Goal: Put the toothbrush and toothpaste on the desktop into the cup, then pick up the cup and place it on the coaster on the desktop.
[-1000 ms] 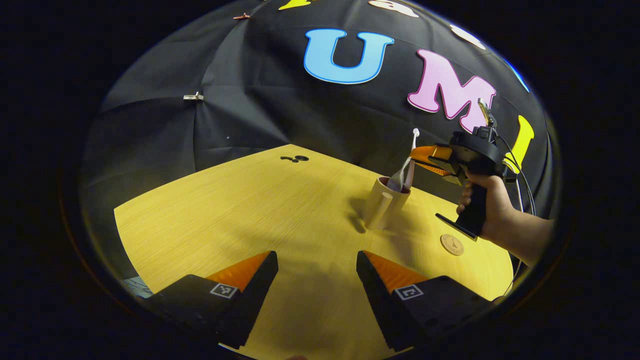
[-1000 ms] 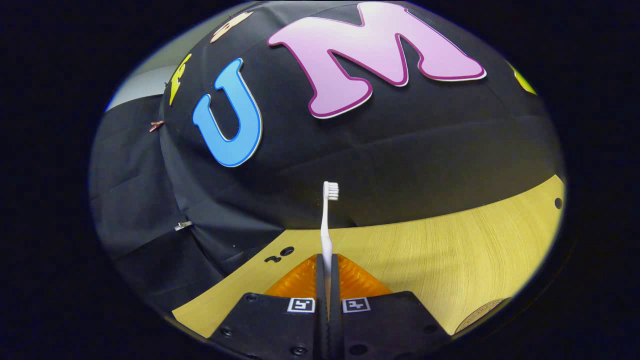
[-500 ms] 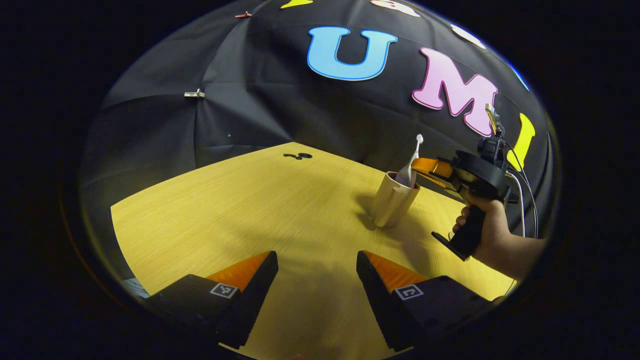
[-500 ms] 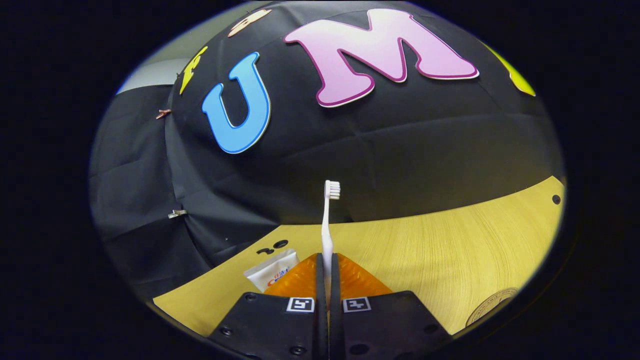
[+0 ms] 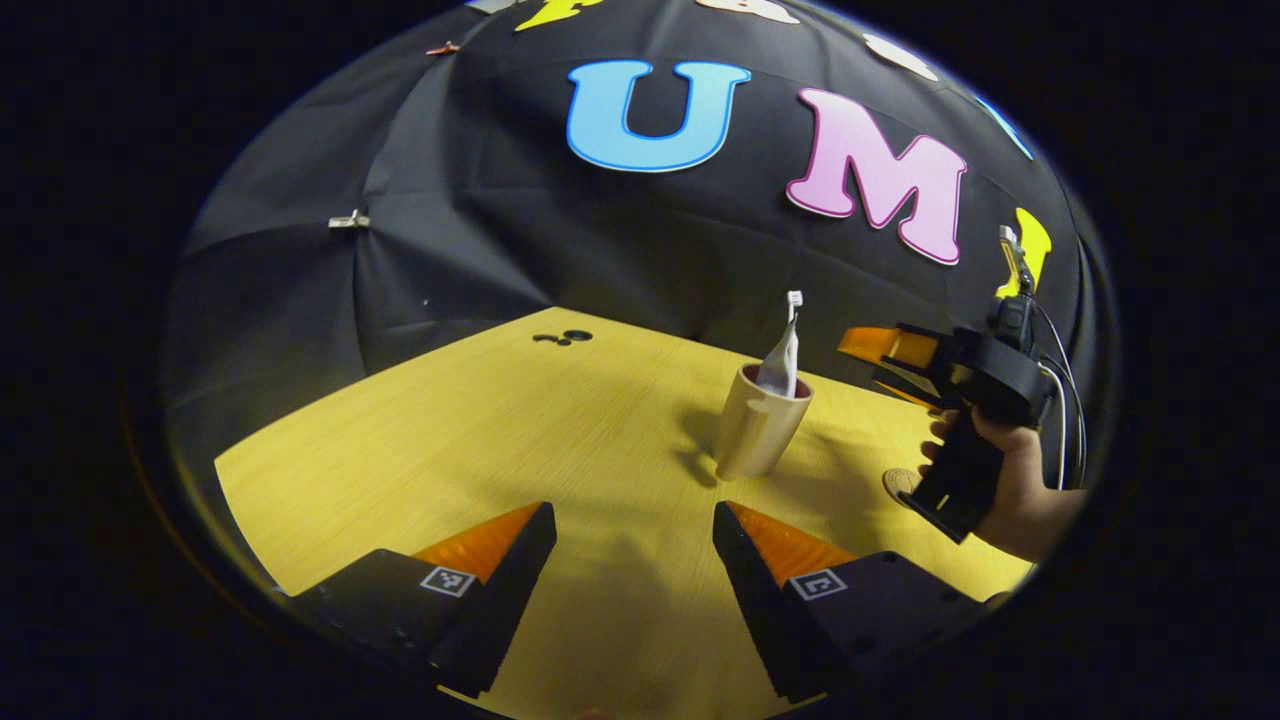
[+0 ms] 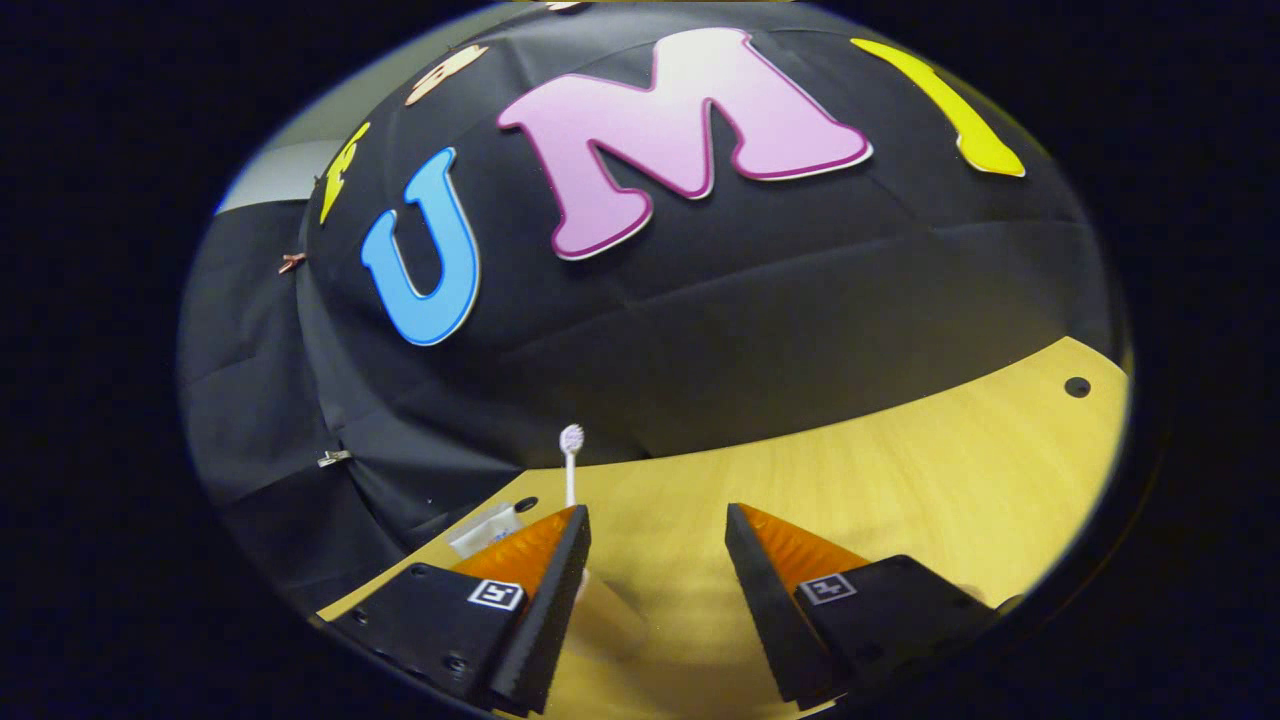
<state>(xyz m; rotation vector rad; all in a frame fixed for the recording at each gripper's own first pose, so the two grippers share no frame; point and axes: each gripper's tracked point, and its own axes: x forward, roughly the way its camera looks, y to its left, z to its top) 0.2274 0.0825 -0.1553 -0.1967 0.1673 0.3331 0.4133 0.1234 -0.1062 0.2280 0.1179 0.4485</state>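
Observation:
A beige cup point(image 5: 752, 436) stands on the yellow wooden desktop point(image 5: 520, 430), right of centre in the left gripper view. A white toothbrush point(image 5: 792, 312) and a white toothpaste tube point(image 5: 779, 368) stick up out of it. My right gripper point(image 5: 884, 361), held by a hand point(image 5: 1010, 485), hovers open just right of the cup's rim. My left gripper point(image 5: 635, 540) is open over bare desktop, well short of the cup. In the right gripper view my right gripper point(image 6: 655, 540) is open; the toothbrush point(image 6: 570, 462), the tube point(image 6: 486, 528) and the cup point(image 6: 615, 622) lie by its left finger.
A round brown coaster point(image 5: 897, 482) lies on the desktop right of the cup, partly hidden behind the hand's grip. Small dark holes point(image 5: 563, 338) mark the far desktop corner, another hole point(image 6: 1077, 386) sits far right. The black cloth wall closes the back.
My right gripper has opened and let go of the toothbrush, which now stands in the cup. That gripper has drawn back to the right. My left gripper has barely moved.

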